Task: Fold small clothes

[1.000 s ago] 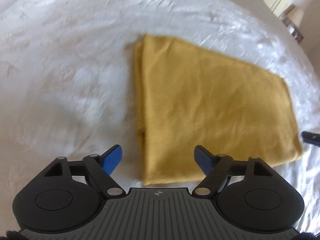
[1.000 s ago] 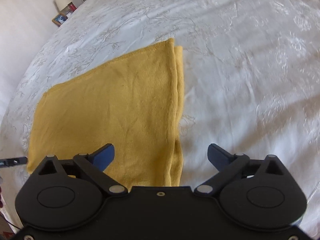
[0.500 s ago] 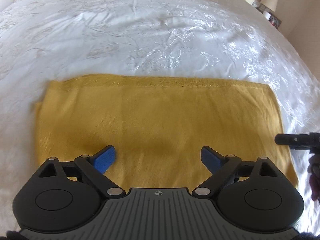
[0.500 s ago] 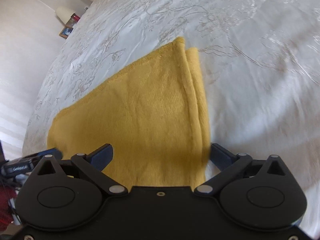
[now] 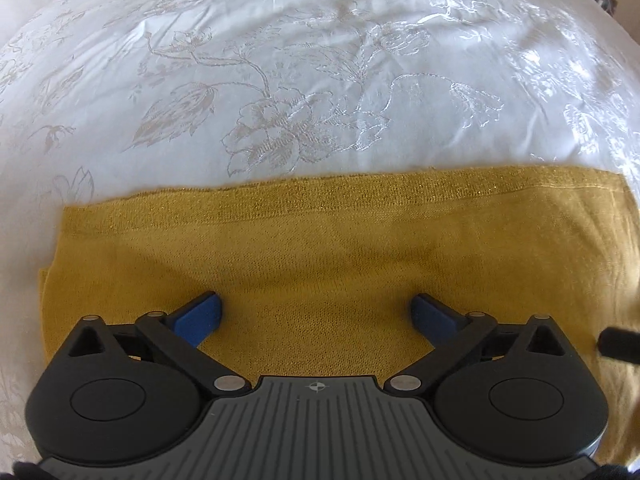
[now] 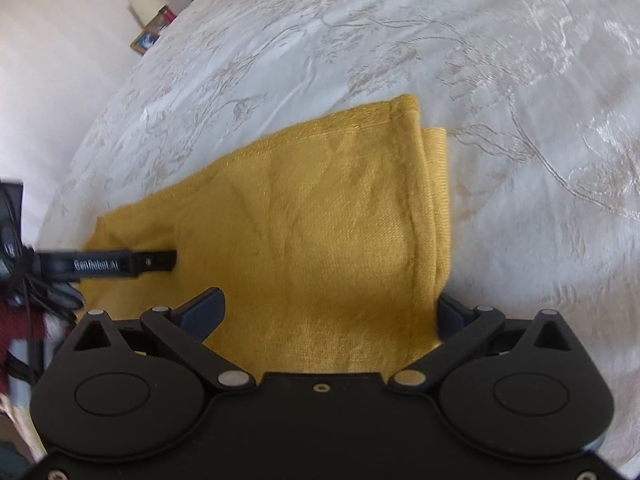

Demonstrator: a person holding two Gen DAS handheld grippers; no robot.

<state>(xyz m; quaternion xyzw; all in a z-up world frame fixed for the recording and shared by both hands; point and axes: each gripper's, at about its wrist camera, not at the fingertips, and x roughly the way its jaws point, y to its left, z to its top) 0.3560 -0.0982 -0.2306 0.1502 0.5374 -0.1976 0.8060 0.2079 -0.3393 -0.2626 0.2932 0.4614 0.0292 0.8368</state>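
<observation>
Mustard-yellow knit garment (image 5: 340, 248) lies flat on the white embroidered bedspread (image 5: 280, 80), already folded into a rectangle; it fills the lower half of the left wrist frame and the centre of the right wrist frame (image 6: 312, 216).

Left gripper (image 5: 316, 316): blue fingers spread wide, over the cloth near its near edge, nothing between them. Right gripper (image 6: 330, 312): fingers likewise apart, straddling the garment's right-hand end, where stacked layers show along the edge at centre right.

Step in hand, as I judge it: taking hold of the near edge for another fold. To do it well, each gripper should catch all layers at its own end, then both lift evenly so the stack does not slide apart.

Hard to make out:
- Near edge of the garment is hidden under both gripper bodies.
- Whether fingertips touch the cloth: cannot tell.
- Right finger in the right wrist view is partly behind the cloth edge.
- Garment type unclear.
- Left gripper's tip (image 6: 132, 262) enters from centre left; its jaws are cut off there.
</observation>
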